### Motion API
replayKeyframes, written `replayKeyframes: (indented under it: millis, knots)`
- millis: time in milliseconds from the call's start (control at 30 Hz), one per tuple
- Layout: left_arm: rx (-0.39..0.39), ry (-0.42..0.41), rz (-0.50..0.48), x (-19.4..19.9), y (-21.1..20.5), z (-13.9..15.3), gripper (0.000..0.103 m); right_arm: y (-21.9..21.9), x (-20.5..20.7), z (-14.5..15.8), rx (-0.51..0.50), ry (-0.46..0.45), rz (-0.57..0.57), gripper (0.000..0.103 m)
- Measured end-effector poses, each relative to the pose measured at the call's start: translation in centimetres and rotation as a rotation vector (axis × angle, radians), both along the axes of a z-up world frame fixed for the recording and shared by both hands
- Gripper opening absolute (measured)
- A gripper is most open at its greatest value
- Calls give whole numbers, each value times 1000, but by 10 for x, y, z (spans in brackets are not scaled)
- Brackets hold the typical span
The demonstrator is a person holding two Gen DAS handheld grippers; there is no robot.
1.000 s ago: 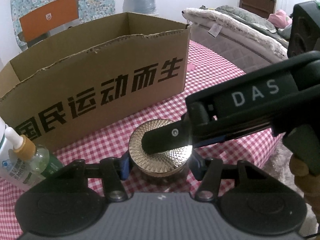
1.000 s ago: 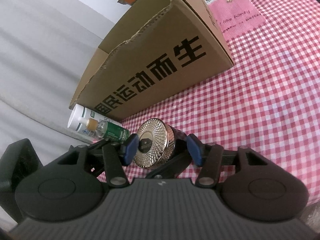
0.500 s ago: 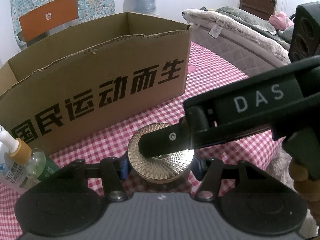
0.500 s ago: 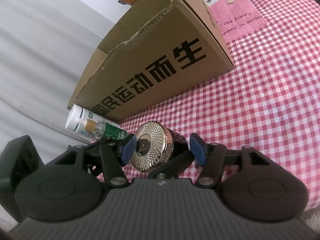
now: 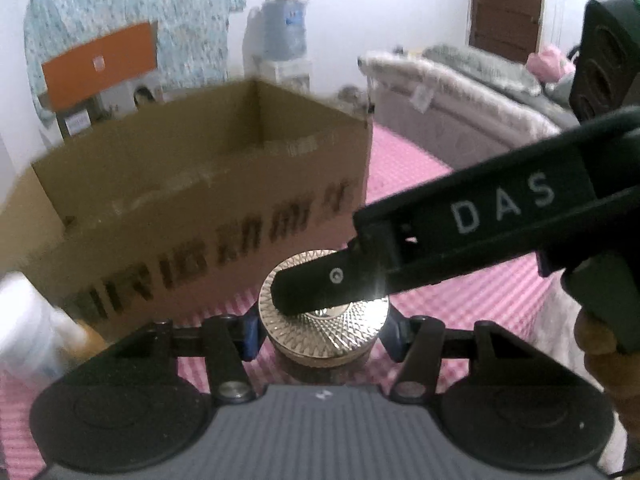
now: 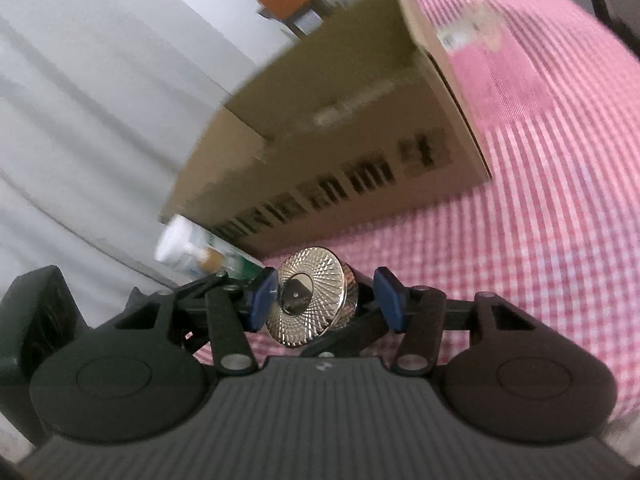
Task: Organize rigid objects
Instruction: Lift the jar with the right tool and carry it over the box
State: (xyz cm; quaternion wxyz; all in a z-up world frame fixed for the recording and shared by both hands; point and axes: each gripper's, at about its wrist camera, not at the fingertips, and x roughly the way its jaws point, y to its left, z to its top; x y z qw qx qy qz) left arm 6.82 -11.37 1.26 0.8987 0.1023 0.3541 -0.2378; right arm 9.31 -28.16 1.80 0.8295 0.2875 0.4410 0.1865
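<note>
A round jar with a gold faceted lid (image 5: 324,320) sits between the blue pads of my left gripper (image 5: 322,330), which is shut on its sides and holds it above the checked cloth. My right gripper (image 6: 326,300) reaches in from the right with one finger (image 5: 320,286) lying over the lid; its pads (image 6: 262,298) stand apart above and below the jar (image 6: 308,300). An open cardboard box (image 5: 200,200) with black characters stands just behind; it also shows in the right wrist view (image 6: 340,152).
A white bottle and a small green bottle with an amber cap (image 6: 200,254) lie left of the box front. A pink checked cloth (image 6: 540,220) covers the table. A bed (image 5: 460,92) and a dark speaker (image 5: 604,64) stand at the right.
Both grippers and the jar have risen off the cloth toward the box, whose inside now shows. The right gripper's pads have spread apart around the jar. The views are motion-blurred.
</note>
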Motion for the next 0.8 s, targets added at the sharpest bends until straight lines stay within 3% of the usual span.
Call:
replayKeyframes:
  millis: [200,400,567,800]
  knots:
    - [-40,-75,17,21,8,57,57,8,22,59,-66,-142,49,53]
    - [-46,-53,40,89,6,105,57,6,85,106,-108,-207,113,55]
    - [-37,105,51,168,2,102,57,5,173,102,-111,-86,146,56]
    - [-115,337,84,241,9,54,57,5,261,59,-142,126,189,57]
